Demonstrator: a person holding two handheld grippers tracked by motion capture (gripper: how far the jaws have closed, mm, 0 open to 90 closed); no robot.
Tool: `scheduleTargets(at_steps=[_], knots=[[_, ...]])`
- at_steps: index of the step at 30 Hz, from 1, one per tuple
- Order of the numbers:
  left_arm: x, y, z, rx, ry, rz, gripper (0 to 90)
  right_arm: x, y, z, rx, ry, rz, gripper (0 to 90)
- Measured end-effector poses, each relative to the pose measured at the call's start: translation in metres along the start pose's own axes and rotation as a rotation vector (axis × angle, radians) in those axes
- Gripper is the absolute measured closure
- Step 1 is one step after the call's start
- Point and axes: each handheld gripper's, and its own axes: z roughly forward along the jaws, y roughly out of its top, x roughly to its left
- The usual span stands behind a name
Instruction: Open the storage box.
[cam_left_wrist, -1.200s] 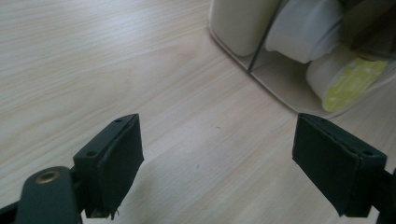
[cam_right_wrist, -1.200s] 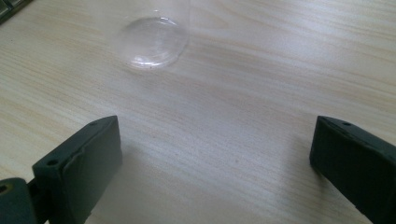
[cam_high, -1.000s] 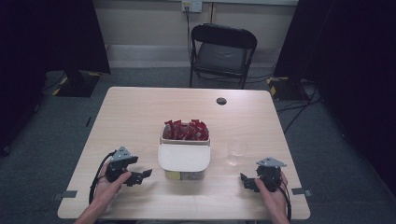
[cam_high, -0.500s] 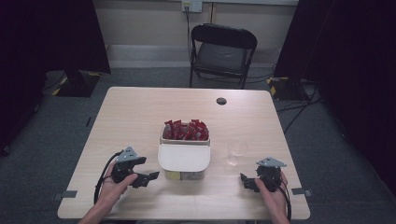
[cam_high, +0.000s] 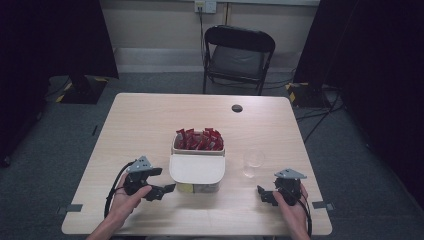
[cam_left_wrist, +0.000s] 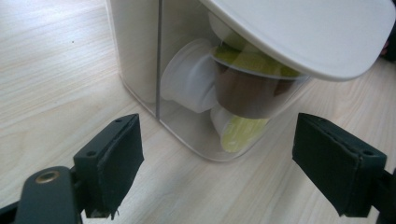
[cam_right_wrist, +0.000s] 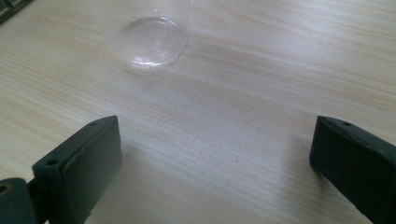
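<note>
A clear box with a white lid stands mid-table, and its back half holds red packets. In the left gripper view the box shows pods with green and brown tops behind its clear wall. My left gripper is open just left of the box, jaws facing its near corner without touching it. A clear glass stands right of the box. My right gripper is open on the table, short of the glass, with nothing between its jaws.
A small black round disc lies near the table's far edge. A black folding chair stands beyond the table. Bits of tape mark the near corners. Bare wood lies around the box.
My left gripper has moved right and forward, closing in on the box's left side. The right gripper, the box and the glass have stayed where they were.
</note>
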Motion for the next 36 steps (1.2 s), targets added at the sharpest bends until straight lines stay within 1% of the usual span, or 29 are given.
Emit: scheduleTargets(at_steps=[2,5,6,9,10,12,15,17,19,23,26,27,31,33,34,35,36], knots=[[0.0,0.0,0.001,0.003,0.007,0.004,15.8,0.0,0.0,0.0,0.0,0.0,0.0,1.9],[0.001,0.004,0.0,-0.013,0.01,-0.001,15.9,0.0,0.0,0.0,-0.001,0.001,0.0,1.8],[0.001,0.006,0.0,-0.017,0.006,-0.006,15.9,0.0,0.0,0.0,0.0,0.002,0.0,1.8],[-0.002,0.011,0.002,-0.019,-0.013,0.005,15.7,0.0,0.0,0.0,-0.001,0.001,0.0,1.8],[-0.004,0.012,0.003,-0.017,-0.016,0.017,15.9,0.0,0.0,0.0,-0.001,0.001,0.0,1.8],[-0.005,0.013,0.003,-0.014,-0.019,0.013,15.9,0.0,0.0,0.0,-0.001,0.001,0.0,1.8],[-0.004,0.014,0.003,-0.028,-0.029,0.007,15.5,0.0,0.0,0.0,-0.001,0.002,0.0,1.8],[-0.005,0.014,0.003,-0.029,-0.032,0.002,15.6,0.0,0.0,0.0,-0.001,0.001,0.0,1.8],[-0.004,0.014,0.003,-0.026,-0.03,0.009,15.8,0.0,0.0,0.0,-0.001,0.001,0.0,1.8],[-0.003,0.015,0.003,-0.029,-0.047,-0.013,15.5,0.0,0.0,0.0,-0.001,0.001,0.0,1.8],[-0.005,0.015,0.003,-0.026,-0.042,-0.01,16.1,0.0,0.0,0.0,0.0,0.002,-0.002,1.6],[-0.004,0.015,0.003,-0.026,-0.042,-0.014,16.0,0.0,0.0,0.0,0.0,0.002,-0.002,1.6],[-0.004,0.017,0.001,-0.033,-0.051,-0.012,15.7,0.0,0.0,0.0,0.0,0.002,-0.002,1.6],[-0.004,0.021,0.001,-0.037,-0.06,-0.018,15.2,0.0,0.0,0.0,0.001,0.002,-0.002,1.6],[-0.004,0.024,0.0,-0.047,-0.061,-0.027,15.7,0.0,0.0,0.0,0.001,0.002,-0.002,1.4],[-0.004,0.027,0.0,-0.05,-0.064,-0.023,15.8,-0.001,0.0,0.0,0.001,0.003,-0.003,1.3],[-0.004,0.03,0.0,-0.041,-0.074,-0.025,16.0,-0.001,0.0,0.0,0.002,0.003,-0.003,1.2]])
